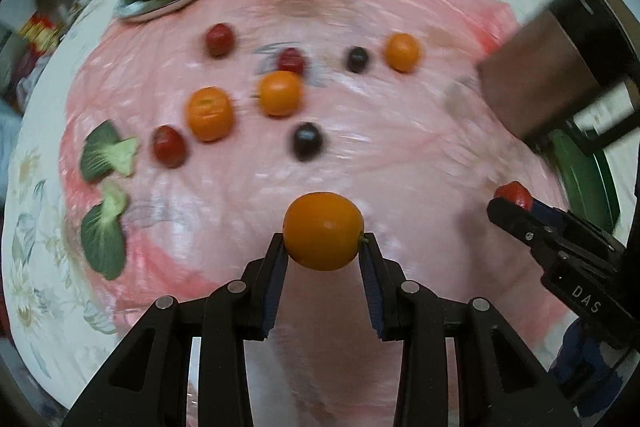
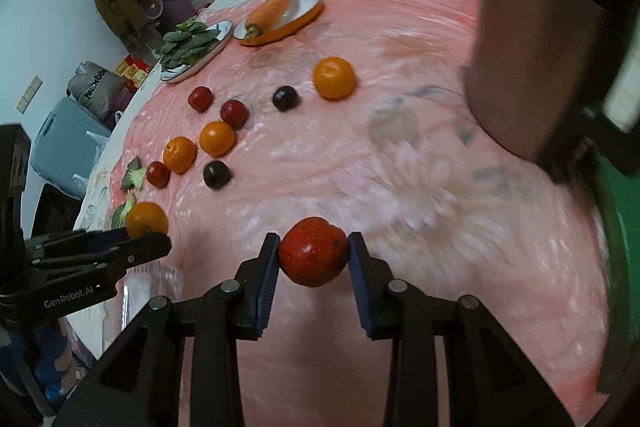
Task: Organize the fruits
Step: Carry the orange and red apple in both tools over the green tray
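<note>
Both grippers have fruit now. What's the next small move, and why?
Probably carry both toward the green container at the right edge. The left gripper is shut on an orange, the right gripper on a red fruit, both clear of the pink cloth.

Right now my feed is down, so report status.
Left gripper shut on orange. Right gripper shut on red fruit. Both off the pink cloth; nothing blocking.

Carrot [image 2: 272, 10] on plate [image 2: 308, 11]; leaf plate [image 2: 218, 39] left; fruits [image 2: 217, 137] before them.
</note>
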The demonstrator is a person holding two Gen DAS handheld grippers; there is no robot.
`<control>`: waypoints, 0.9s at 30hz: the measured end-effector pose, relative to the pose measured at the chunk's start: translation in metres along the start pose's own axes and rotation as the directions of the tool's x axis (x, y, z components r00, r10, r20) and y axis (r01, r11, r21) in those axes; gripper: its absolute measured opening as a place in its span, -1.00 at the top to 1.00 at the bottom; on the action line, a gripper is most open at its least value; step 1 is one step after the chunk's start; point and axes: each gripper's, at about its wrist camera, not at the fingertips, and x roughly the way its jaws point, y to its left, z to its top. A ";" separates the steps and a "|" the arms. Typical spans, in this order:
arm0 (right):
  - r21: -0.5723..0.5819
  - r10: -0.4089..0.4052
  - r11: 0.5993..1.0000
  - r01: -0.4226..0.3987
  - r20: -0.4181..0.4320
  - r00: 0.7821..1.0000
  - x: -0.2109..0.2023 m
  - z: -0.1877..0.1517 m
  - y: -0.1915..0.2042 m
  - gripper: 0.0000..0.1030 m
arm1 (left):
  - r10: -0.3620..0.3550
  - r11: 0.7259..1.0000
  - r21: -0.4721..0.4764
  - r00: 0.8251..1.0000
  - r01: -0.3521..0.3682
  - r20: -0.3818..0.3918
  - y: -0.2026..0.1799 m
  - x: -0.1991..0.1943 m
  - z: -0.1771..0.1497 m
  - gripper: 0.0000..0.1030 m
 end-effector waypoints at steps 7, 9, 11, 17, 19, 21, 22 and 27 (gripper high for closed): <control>0.088 -0.071 0.994 0.070 0.007 0.997 -0.044 -0.023 -0.053 0.47 | -0.080 0.981 0.175 0.996 0.085 -0.038 -0.086 0.003 0.002 0.39; 0.122 -0.100 0.988 0.098 0.012 0.995 -0.057 -0.029 -0.071 0.47 | -0.108 0.966 0.230 0.993 0.117 -0.050 -0.114 0.003 0.001 0.39; 0.156 -0.132 0.979 0.128 0.015 0.991 -0.071 -0.035 -0.093 0.47 | -0.135 0.948 0.280 0.989 0.148 -0.064 -0.143 0.003 0.002 0.39; 0.259 -0.254 0.936 0.237 0.033 0.967 -0.115 -0.046 -0.167 0.47 | -0.223 0.881 0.409 0.971 0.239 -0.086 -0.229 0.001 0.010 0.39; 0.287 -0.292 0.919 0.269 0.039 0.956 -0.125 -0.048 -0.191 0.47 | -0.251 0.859 0.436 0.963 0.269 -0.100 -0.257 0.003 0.013 0.39; 0.309 -0.327 0.903 0.297 0.047 0.944 -0.133 -0.047 -0.214 0.47 | -0.267 0.838 0.465 0.958 0.286 -0.107 -0.284 0.007 0.015 0.39; 0.321 -0.344 0.895 0.311 0.052 0.937 -0.136 -0.046 -0.227 0.47 | -0.272 0.829 0.478 0.956 0.291 -0.109 -0.297 0.009 0.015 0.39; 0.357 -0.400 0.866 0.351 0.069 0.914 -0.140 -0.042 -0.275 0.47 | -0.278 0.809 0.511 0.955 0.291 -0.104 -0.349 0.031 0.026 0.39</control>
